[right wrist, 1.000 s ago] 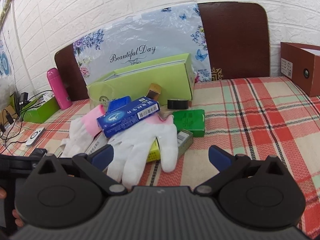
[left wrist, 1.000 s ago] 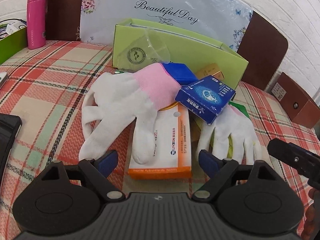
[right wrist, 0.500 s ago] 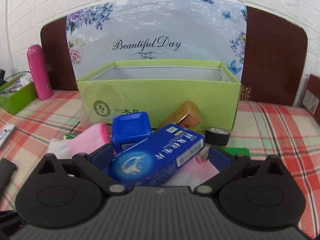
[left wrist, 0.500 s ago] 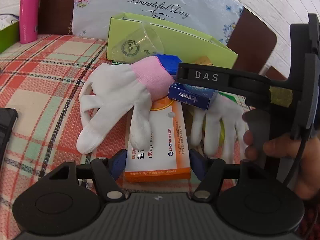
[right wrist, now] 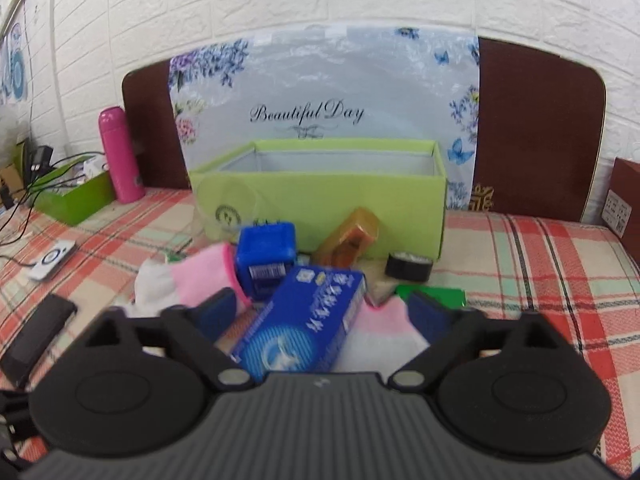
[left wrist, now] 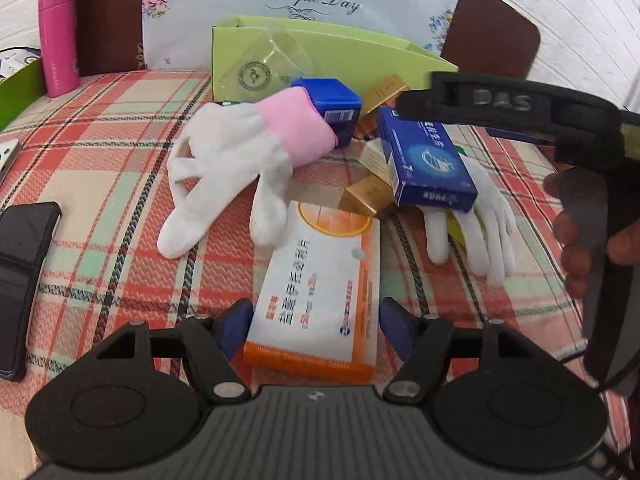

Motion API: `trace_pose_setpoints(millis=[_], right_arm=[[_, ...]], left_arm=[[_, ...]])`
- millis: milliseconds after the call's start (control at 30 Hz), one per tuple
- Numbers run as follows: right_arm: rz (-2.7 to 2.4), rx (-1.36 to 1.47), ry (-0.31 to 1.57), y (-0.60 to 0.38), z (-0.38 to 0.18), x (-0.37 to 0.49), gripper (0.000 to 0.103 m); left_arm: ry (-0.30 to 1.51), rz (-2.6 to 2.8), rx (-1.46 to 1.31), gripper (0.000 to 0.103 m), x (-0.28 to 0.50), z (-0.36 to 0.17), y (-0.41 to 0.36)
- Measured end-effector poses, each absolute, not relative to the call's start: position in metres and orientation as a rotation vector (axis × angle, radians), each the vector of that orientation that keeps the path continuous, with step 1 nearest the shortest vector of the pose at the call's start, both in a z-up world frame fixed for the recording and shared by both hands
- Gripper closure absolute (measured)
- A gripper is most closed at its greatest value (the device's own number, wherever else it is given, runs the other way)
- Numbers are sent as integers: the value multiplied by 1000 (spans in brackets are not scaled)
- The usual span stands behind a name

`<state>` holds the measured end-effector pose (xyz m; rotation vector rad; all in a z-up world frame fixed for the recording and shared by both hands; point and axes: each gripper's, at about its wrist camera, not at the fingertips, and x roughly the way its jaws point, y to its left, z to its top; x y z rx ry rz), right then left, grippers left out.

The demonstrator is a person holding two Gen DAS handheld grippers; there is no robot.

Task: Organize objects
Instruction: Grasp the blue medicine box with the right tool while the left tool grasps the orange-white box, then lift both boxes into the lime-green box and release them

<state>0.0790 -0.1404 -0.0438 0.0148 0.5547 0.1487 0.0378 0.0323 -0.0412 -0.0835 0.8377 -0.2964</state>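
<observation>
A white and orange medicine box (left wrist: 320,292) lies on the plaid cloth between the fingers of my open left gripper (left wrist: 316,330). A long blue box (left wrist: 424,160) rests on a white glove (left wrist: 472,220); it also shows in the right wrist view (right wrist: 304,320), between the fingers of my open right gripper (right wrist: 320,316). A white glove with a pink cuff (left wrist: 248,152), a blue cube box (right wrist: 266,256), gold boxes (right wrist: 352,236), a black tape roll (right wrist: 408,266) and a green box (right wrist: 436,294) lie in front of the open light-green bin (right wrist: 320,196).
A pink bottle (right wrist: 120,154) and a green tray (right wrist: 76,196) stand at the back left. A black phone (left wrist: 24,272) lies at the left. A white device (right wrist: 52,260) lies near cables. A brown box (right wrist: 624,204) stands at the far right.
The right gripper came over the pile and around the long blue box, which turned lengthwise. The left gripper closed in around the medicine box's near end.
</observation>
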Motion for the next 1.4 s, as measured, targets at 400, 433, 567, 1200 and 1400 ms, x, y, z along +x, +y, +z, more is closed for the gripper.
trace_pose_setpoints(millis=[400,433,567,1200,1400], right_arm=[[282,-150,507,-151,-56,36,46],[301,-141,520,-160,-56,27,46],[268,-103,597,-192,-66,-6,46],[164,-35,711,-218,-101,-30,31],[164,17,731,-224,-108,-26,47]], left_arm=[[840,-304,-57,26,42,-44,26],[842,-303,-49,25,44,-44,24],[836,-307,2,24,55,-46,12],[857,-358,146,24,34,-47,-6],[842,-348,136,25,32,-49,-6]])
